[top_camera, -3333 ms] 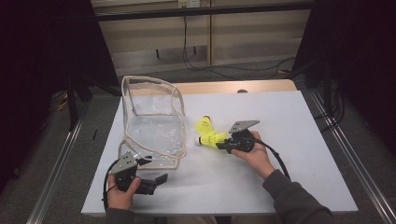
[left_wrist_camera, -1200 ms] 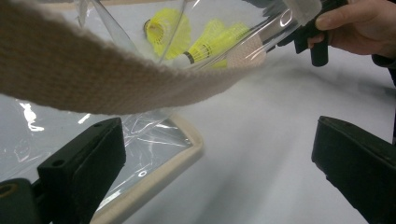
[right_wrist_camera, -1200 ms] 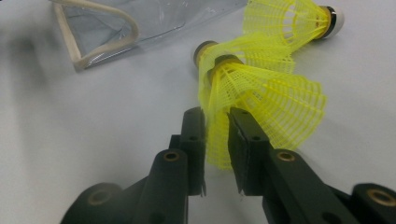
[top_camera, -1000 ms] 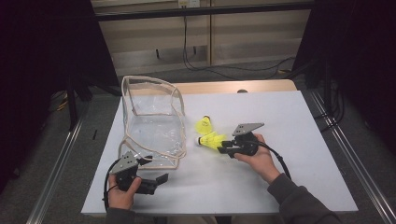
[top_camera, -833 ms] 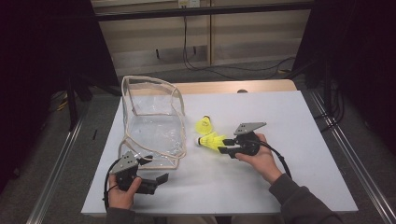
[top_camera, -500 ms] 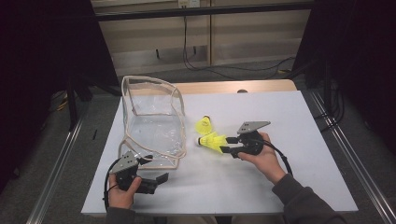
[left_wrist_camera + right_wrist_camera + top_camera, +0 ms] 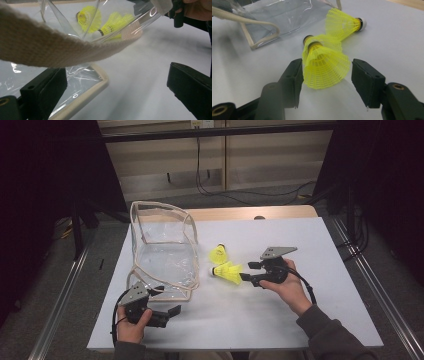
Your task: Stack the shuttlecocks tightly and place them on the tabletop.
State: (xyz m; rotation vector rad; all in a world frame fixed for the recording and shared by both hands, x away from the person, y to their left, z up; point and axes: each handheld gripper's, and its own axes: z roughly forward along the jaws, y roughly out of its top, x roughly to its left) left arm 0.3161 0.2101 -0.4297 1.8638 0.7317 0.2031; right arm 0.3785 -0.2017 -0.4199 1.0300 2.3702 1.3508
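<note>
High view, white table (image 7: 310, 320), dark room

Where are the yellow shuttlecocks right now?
In the high view, the yellow shuttlecocks lie mid-table, right of the clear bag, one between the right gripper's open fingers.

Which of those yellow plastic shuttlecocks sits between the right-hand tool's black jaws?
The nearer yellow mesh shuttlecock, skirt between the open right gripper jaws; the other shuttlecock lies farther off, white cork visible.
</note>
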